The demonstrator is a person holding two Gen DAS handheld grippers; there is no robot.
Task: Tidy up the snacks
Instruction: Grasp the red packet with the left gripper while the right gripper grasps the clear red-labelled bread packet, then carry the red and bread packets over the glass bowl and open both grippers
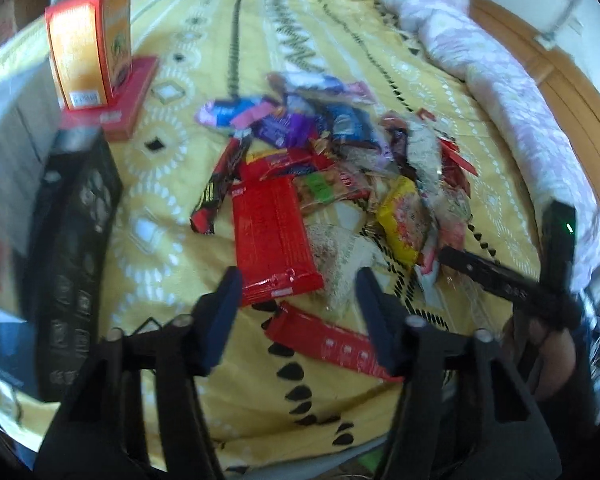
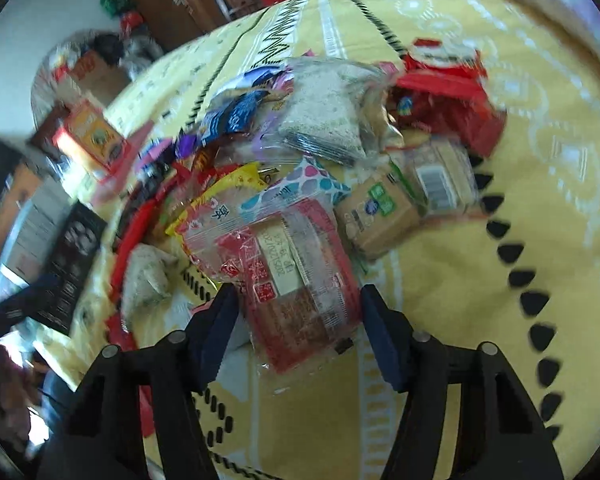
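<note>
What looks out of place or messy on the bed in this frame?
The snack packets lie in one loose heap mid-bedspread, overlapping at all angles and unsorted. An orange carton stands upright on a flat red box at the bed's edge. Nothing looks torn or spilled.

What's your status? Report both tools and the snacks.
Left tool open over long red packet, not gripping. Right tool open, straddling clear red-label packet, pads not seen pressing. Snack pile unsorted on yellow bedspread. Nothing blocking.
</note>
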